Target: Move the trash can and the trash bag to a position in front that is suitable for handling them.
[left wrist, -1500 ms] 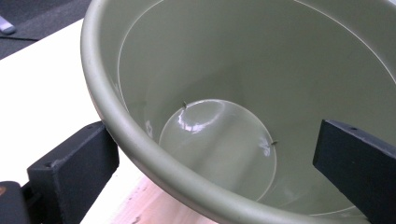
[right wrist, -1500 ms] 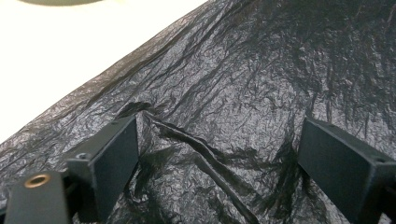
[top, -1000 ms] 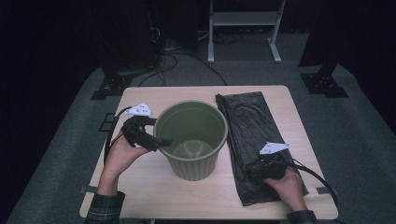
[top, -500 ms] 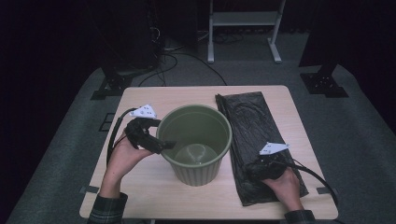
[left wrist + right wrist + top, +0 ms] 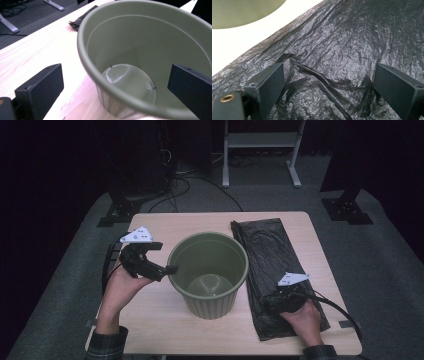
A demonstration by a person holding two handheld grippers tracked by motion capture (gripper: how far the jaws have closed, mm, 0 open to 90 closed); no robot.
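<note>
Green bin (image 5: 209,272) straddled at rim by our L gripper (image 5: 112,87), jaws apart. R gripper (image 5: 329,85) agape over bag (image 5: 272,265). Next: pinch bag fold, lift.

No readable text, labels, brands, numbers or signs anywhere.

Plain and unmarked inside and out: green bin (image 5: 208,275), with no print on wall, rim or floor in the left gripper view (image 5: 140,62). Bare crinkled surface on black plastic bag (image 5: 280,270), likewise without lettering up close in the right gripper view (image 5: 342,50). Only small dark dots, not characters, on the grey plates atop left gripper (image 5: 167,268) and right gripper (image 5: 272,301). Nothing printed on wooden table (image 5: 165,315). Too dark and too small to read on equipment behind the table.
</note>
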